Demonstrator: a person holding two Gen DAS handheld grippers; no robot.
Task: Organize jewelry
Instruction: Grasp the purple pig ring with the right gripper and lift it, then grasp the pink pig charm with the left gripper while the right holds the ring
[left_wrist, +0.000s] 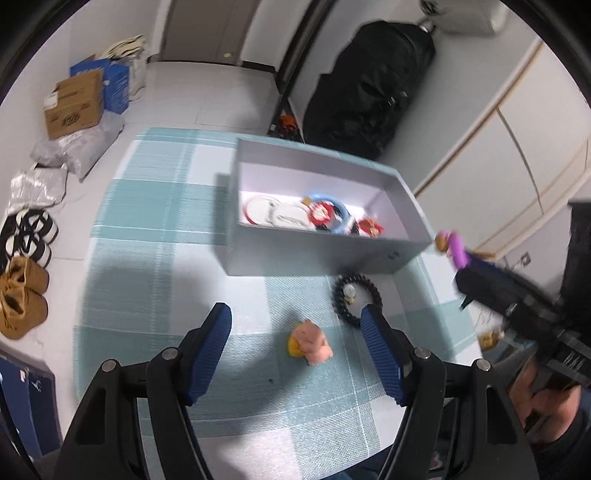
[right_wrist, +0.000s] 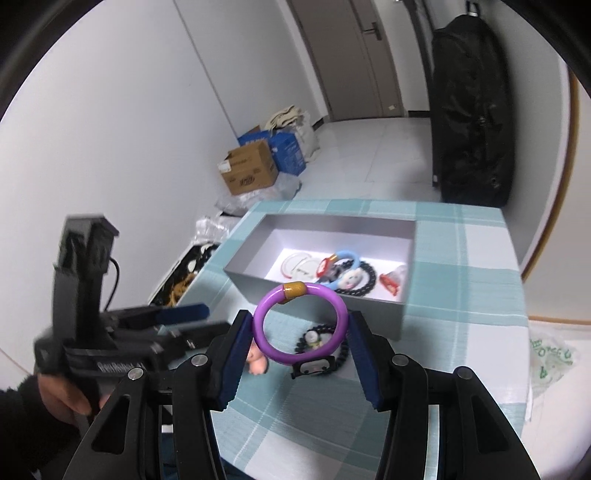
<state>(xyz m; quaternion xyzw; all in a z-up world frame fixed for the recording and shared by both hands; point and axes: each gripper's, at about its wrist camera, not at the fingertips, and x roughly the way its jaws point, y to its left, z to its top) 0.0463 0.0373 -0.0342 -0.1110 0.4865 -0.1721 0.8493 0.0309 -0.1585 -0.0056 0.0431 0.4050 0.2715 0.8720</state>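
Centre of both views: checked desk (left_wrist: 155, 258) carries a grey box (left_wrist: 317, 254), with bangles inside it. Right hand-held gripper (right_wrist: 301, 332), lower centre of the right wrist view, clamps a purple bangle (right_wrist: 301, 325) above the desk, near the box's front wall. Left hand-held gripper (left_wrist: 295, 332) gapes wide, holding nothing, over a pink figurine (left_wrist: 312, 341). Black bead bracelet (left_wrist: 356, 299) lies just beside the box.
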